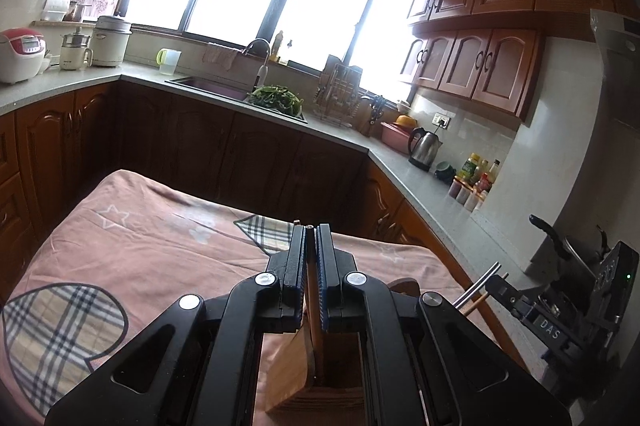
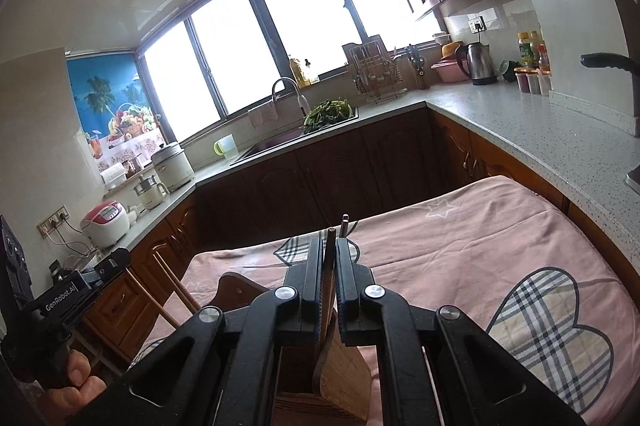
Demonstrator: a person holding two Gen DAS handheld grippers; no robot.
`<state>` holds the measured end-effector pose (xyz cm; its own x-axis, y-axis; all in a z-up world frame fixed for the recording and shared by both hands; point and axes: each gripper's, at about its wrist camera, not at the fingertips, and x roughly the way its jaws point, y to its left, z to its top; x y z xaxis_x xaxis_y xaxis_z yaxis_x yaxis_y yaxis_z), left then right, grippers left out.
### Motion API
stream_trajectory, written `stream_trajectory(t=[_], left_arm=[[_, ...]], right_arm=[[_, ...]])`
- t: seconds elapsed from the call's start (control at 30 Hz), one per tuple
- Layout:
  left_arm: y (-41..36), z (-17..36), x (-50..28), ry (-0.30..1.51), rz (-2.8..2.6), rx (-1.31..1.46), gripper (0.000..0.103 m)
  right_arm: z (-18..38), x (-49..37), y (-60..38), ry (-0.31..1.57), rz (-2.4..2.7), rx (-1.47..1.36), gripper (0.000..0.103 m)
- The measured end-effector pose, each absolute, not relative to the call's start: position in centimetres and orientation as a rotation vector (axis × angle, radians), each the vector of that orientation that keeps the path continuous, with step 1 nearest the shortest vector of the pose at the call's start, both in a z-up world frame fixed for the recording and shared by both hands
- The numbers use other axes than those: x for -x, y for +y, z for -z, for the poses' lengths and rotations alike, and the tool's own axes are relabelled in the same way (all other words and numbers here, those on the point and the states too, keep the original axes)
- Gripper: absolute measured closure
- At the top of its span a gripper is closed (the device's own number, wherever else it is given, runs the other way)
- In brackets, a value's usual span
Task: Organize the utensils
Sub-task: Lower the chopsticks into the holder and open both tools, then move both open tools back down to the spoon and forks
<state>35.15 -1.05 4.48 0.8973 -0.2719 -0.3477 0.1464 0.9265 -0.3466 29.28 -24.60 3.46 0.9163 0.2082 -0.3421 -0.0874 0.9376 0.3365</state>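
"GenRobot.AI" lettering on left tool (image 2: pixel 105 268)

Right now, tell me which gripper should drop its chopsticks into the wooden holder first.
Probably the left. The left gripper is shut on its chopsticks, whose lower ends already sit in the wooden holder. The right gripper also grips chopsticks over it, but their lower ends are hidden.

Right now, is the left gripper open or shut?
Shut: the left gripper has its jaws pressed on wooden chopsticks above the wooden holder.
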Motion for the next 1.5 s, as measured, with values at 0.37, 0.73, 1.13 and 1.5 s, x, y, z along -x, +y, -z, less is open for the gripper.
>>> stream_trajectory(t=[0.37, 0.73, 1.13, 1.5], left_arm=[[-1.7, -4.0, -35.7, 0.439, 0.229, 0.306, 0.098], [-1.5, -4.3, -35.8, 0.455, 0.239, 0.3, 0.098], [-0.1, -4.7, -32.7, 0.432, 0.206, 0.344, 0.021], [1.4, -4.8, -27.7, 0.432, 0.2, 0.352, 0.018]], right_arm=[[-3.7, -29.4, -24.8, 0.402, -0.155, -0.324, 0.097], [-3.6, -29.3, -24.8, 0.416, -0.158, -0.326, 0.089], [-4.2, -26.6, -26.3, 0.372, -0.148, -0.383, 0.024], [-4.0, -22.0, -26.8, 0.369, -0.174, -0.412, 0.006]])
